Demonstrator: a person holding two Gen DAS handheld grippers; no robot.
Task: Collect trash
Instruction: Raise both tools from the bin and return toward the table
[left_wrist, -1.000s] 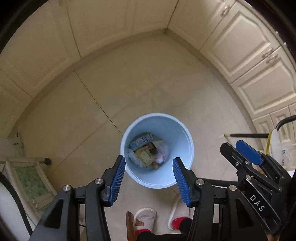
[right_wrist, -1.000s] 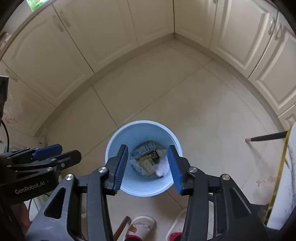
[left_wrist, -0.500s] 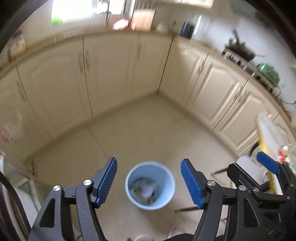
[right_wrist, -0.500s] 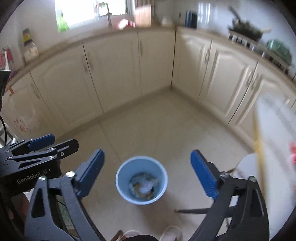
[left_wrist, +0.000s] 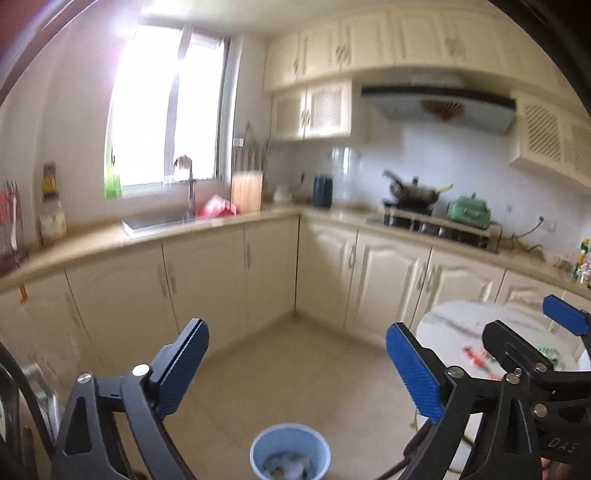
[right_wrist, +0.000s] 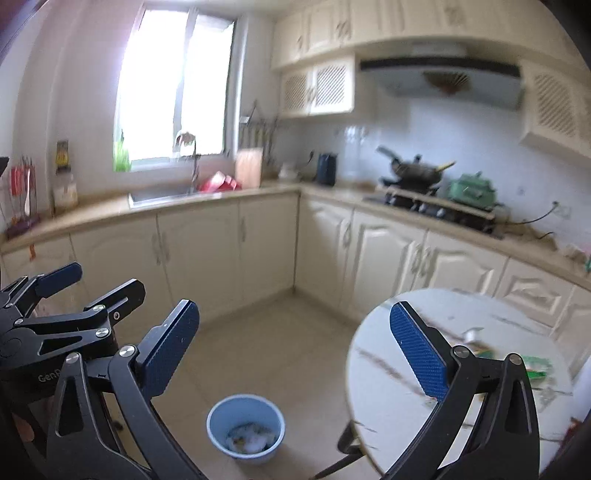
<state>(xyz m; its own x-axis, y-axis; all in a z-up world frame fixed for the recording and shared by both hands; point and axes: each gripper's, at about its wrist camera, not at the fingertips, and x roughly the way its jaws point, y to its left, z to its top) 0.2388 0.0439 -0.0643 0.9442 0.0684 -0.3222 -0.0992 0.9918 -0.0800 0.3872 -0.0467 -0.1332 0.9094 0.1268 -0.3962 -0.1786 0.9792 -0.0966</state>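
While both claws have just spread wide and empty, the blue bin (left_wrist: 290, 452) sits below between them

Open floor (right_wrist: 280, 332) ahead; round table (right_wrist: 399, 369) blocks the right.

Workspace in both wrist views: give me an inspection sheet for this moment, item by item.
Surface: round white marbled table, partly bare; beige tiled floor.
Job's things: blue bin on the floor, trash in it; blurred wrappers on the table.
Clutter: pan and green kettle on the stove; red item by the sink.
Grippers: left gripper and right gripper open, jaws have just been opening, nothing between them.
Cables: dark cable on the counter near the stove.
Surroundings: cream cabinets, bright window, range hood.
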